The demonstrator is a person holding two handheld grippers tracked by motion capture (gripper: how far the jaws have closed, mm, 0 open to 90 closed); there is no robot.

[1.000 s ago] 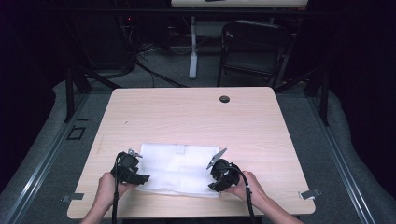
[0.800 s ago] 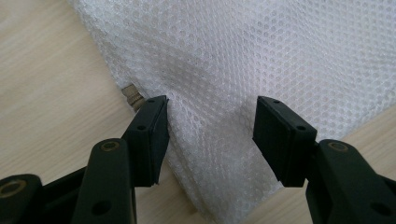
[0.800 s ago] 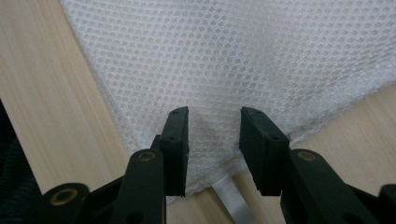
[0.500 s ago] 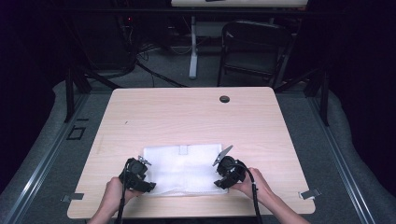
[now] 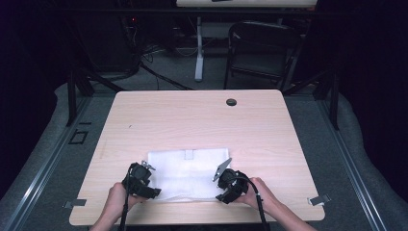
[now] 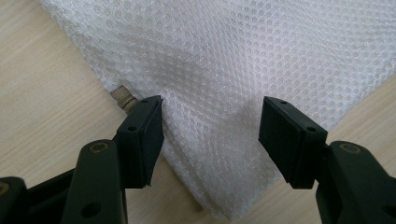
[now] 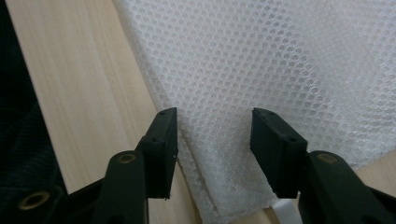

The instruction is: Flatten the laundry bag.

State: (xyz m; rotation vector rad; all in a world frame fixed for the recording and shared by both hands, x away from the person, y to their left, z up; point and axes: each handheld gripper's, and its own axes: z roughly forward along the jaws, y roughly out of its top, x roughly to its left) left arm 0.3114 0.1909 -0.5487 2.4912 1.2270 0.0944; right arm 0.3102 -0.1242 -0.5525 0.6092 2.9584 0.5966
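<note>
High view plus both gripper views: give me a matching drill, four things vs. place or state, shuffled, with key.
Things:
1. white mesh bag
2. left gripper
3. right gripper
4. dark round hole

Places or states:
A. far part of the table, right of centre
B. jaws open astride the bag's near-right corner
C. flat on the table near the person's edge
D. jaws open astride the bag's near-left corner, beside a small tan nub

Pairs: 1-C, 2-D, 3-B, 4-A

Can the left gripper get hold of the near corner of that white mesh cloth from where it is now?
Probably yes. The left gripper is open, with the mesh cloth corner lying between its jaws on the table, and nothing blocks it.
</note>
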